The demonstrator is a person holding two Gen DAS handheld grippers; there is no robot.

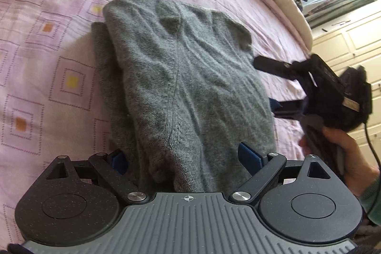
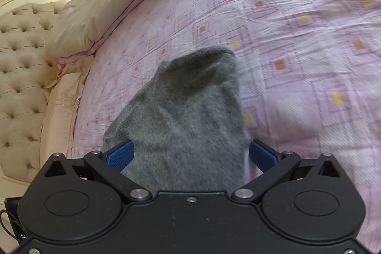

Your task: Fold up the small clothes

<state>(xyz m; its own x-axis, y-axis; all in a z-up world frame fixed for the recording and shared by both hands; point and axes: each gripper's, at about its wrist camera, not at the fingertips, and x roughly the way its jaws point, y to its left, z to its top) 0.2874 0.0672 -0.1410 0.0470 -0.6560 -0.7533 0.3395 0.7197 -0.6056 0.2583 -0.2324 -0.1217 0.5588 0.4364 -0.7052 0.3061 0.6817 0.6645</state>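
The pink patterned bedspread point(image 1: 47, 44) fills the scene, and on it lies the grey knit sweater point(image 1: 181, 77), folded lengthwise. Its near end runs right in between the blue pads of the left gripper point(image 1: 187, 160), jaws spread wide either side of the wool. Over on the sweater's right edge, the right gripper point(image 2: 191, 155) is spread wide too, grey fabric bunched up between its pads point(image 2: 120, 154).

A pink bedspread point(image 2: 297, 44) patterned with small orange and yellow squares covers the bed, cream pillows point(image 2: 95, 13) lie against a tufted cream headboard point(image 2: 21, 68) — lamp-lit from behind — and pale panelled cupboard doors point(image 1: 352, 39) stand beyond the bed.
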